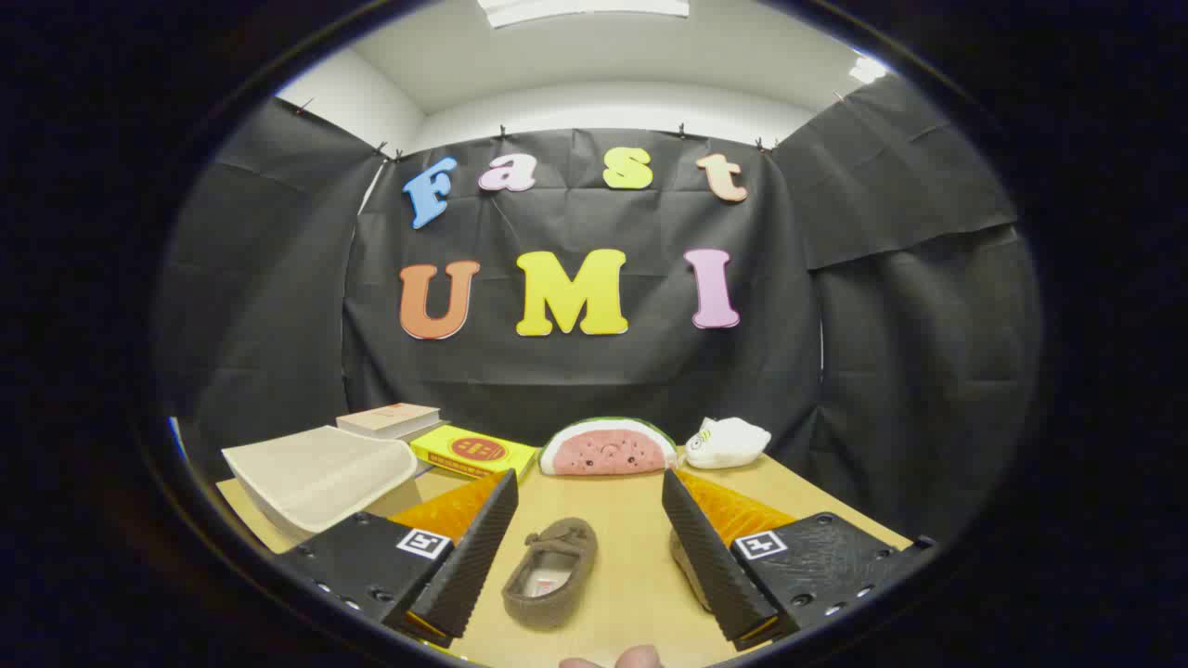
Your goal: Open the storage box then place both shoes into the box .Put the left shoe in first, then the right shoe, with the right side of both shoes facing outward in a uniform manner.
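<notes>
Your gripper (589, 547) stands wide open and empty, brown shoe (549, 572) between its fingers, storage box (316, 478) at ten o'clock; closing now risks skipping the box-opening step.

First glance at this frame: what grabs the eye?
The brown shoe on the wooden table, lying between the open gripper fingers, with a second shoe mostly hidden behind the right finger. Beyond them, a watermelon-slice plush stands against the back wall beside a white plush. The pale storage box sits beyond the left finger.
</notes>
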